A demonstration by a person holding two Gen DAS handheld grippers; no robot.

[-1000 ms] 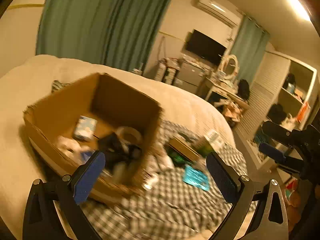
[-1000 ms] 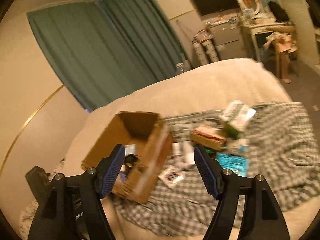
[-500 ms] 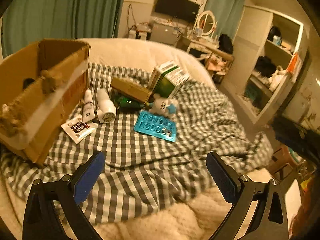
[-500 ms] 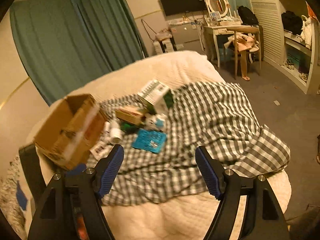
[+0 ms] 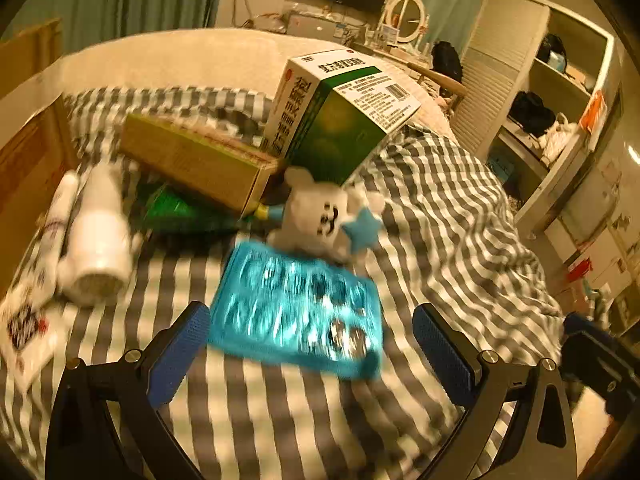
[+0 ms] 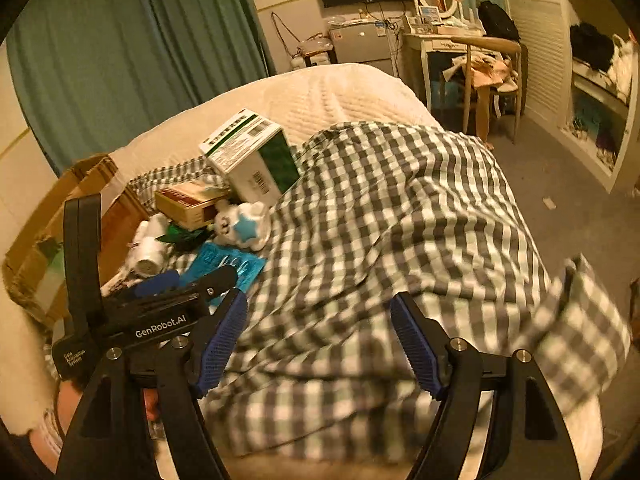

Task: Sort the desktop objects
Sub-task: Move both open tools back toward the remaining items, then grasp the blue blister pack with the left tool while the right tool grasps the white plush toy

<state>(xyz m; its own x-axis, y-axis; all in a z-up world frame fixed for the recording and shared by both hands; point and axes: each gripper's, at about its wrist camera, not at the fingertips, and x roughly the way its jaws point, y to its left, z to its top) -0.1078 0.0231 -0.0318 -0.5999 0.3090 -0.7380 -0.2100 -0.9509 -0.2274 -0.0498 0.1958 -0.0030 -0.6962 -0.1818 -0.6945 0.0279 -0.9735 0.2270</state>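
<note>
Here the left gripper (image 5: 310, 344) hangs wide apart and empty just near the teal blister pack (image 5: 296, 312) on the checked cloth (image 5: 436, 220); the right gripper (image 6: 318, 338), likewise spread, holds nothing farther right.

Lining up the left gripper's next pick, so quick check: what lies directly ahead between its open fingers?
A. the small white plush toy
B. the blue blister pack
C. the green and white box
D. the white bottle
B: in the left wrist view the left gripper is open, and the blue blister pack lies flat on the checked cloth right ahead between its fingers.
</note>
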